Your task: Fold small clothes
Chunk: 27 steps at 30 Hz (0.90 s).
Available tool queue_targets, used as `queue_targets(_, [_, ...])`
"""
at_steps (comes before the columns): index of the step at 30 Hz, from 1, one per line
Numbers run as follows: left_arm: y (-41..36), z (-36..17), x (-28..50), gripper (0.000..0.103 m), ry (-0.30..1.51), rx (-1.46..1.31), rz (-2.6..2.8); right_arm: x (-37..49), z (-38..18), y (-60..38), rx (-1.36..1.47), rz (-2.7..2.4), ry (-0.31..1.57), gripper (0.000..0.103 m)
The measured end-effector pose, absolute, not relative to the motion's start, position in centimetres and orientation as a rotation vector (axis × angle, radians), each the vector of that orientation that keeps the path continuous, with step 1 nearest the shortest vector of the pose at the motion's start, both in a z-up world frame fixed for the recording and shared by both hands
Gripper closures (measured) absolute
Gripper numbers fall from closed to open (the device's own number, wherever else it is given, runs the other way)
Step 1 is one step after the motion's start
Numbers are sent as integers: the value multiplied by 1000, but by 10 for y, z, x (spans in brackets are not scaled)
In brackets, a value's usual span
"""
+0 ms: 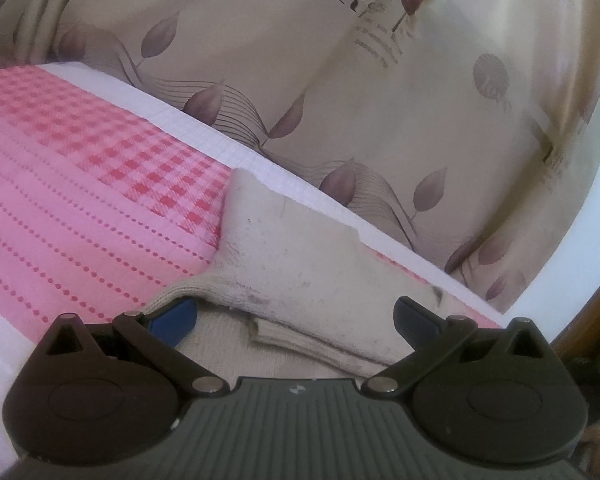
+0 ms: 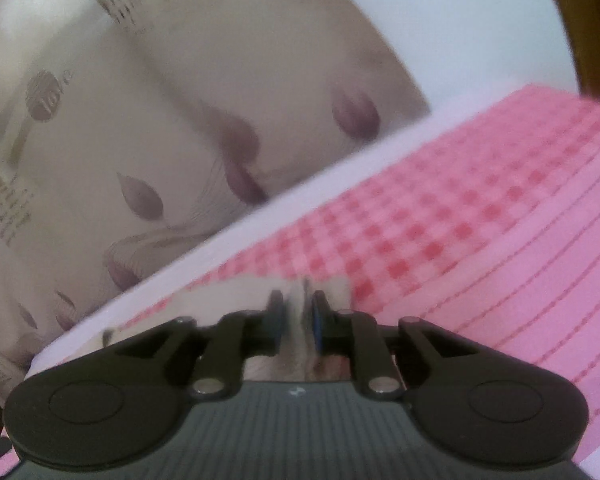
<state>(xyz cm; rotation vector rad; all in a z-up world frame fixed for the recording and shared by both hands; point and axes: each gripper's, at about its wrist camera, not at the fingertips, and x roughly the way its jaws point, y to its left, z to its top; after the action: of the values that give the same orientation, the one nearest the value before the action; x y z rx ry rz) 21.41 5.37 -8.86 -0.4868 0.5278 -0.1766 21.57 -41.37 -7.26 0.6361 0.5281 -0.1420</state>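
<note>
We judge the fold begun but unfinished: the beige sock (image 1: 300, 256) lies lower centre on the pink checked cloth (image 1: 72, 184), one layer turned over itself, not yet squared. The left hand-held gripper (image 1: 296, 316) stands wide open, gripping nothing, the sock between its fingers. In the right wrist view the right hand-held gripper (image 2: 296, 316), low centre, is nearly closed, pinching a sock fold (image 2: 298, 320).

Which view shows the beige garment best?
The left wrist view: the beige garment lies sharp and nearly whole on the pink cloth, folded edge visible. The right wrist view is blurred and shows only a strip pinched in the right gripper.
</note>
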Motion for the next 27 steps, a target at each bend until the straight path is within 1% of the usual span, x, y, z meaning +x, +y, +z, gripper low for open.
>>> queue_targets(2, [54,-88,215,0,533,-479,-180,202,-60,-408,620,-124,472,88])
queue_targets(4, [52,-87,216,0,544,-458,-181,193,-50,-393,546,-96,478,88])
queue_targets(6, [49,-86,217,0,558,-425,-184,194,-49,-373,447,-49,546,88])
queue_targets(9, [48,-86,218,0,570,-412,-188,204,-62,-348,320,-9,681,89])
queue_targets(13, [55,-87,220,0,574,-453,-209,205,-61,-343,338,-24,713,88])
queue_targets(14, [56,-86,220,0,581,-453,-221,203,-57,-343,353,-38,715,84])
queue_targets(16, [58,-80,218,1,618,-437,-279,188,-41,-336,352,-52,698,51])
queue_targets(17, [59,-75,211,1,635,-416,-323,176,-33,-332,335,-53,679,13])
queue_targets(18, [60,-72,202,0,633,-392,-344,157,-24,-325,299,-59,646,0])
queue_targets(20, [62,-62,174,0,587,-293,-353,121,-14,-313,200,-82,596,0])
queue_targets(23, [68,-51,137,0,559,-187,-353,77,-11,-306,118,-118,626,0])
queue_targets(27, [81,-45,101,0,588,-153,-375,16,-13,-311,210,-85,653,0])
